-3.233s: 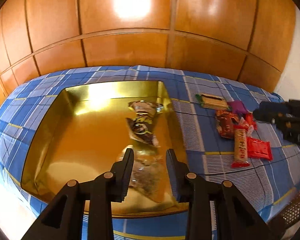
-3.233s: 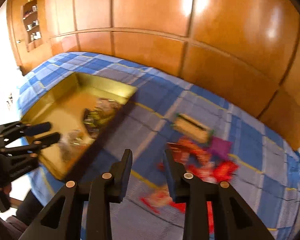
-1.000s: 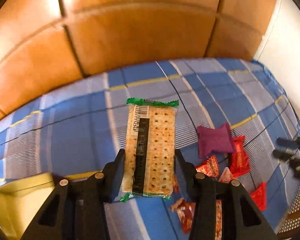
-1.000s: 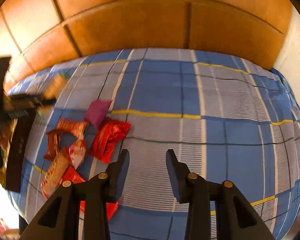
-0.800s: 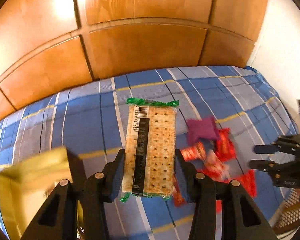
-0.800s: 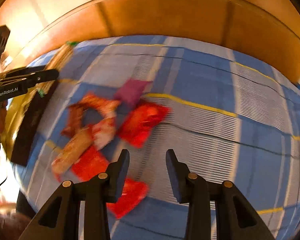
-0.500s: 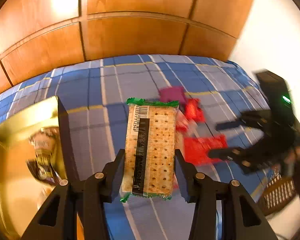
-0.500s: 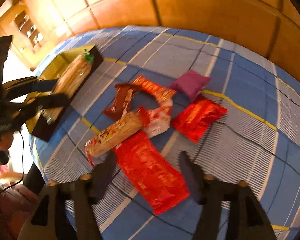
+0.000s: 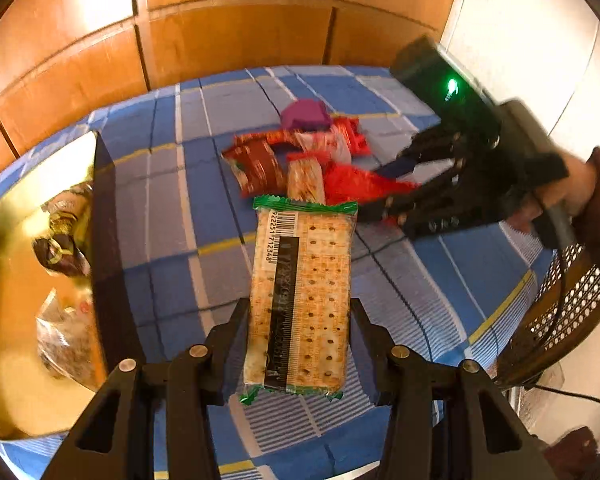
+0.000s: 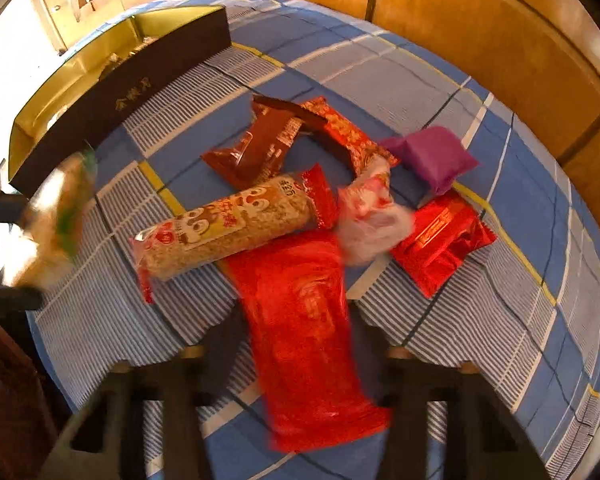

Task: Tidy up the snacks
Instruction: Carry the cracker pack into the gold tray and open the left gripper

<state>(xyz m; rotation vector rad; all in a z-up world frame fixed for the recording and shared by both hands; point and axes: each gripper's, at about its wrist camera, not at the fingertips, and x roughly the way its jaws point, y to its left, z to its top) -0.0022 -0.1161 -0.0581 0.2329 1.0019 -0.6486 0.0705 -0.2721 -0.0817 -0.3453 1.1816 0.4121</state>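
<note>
Left tool (image 9: 298,344) grips cracker pack (image 9: 300,300) bound for gold box (image 9: 4,320); right tool (image 10: 300,360) wide astride red packet (image 10: 304,320), likely next pick.

The cloth (image 10: 380,76) has blue and white checks with yellow lines. The box (image 9: 4,320) is gold inside. One snack bag (image 10: 436,156) is purple.

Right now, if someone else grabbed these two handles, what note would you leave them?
Left gripper: shut on the cracker pack, held above the cloth, beside the gold box.
Right gripper: blurred, straddling the long red packet; whether it is shut, I cannot tell.
Done: at least two snacks lie in the box.
Left: drop the crackers in, then the pile on the cloth: rice bar, brown packet, purple pouch, red packets.
</note>
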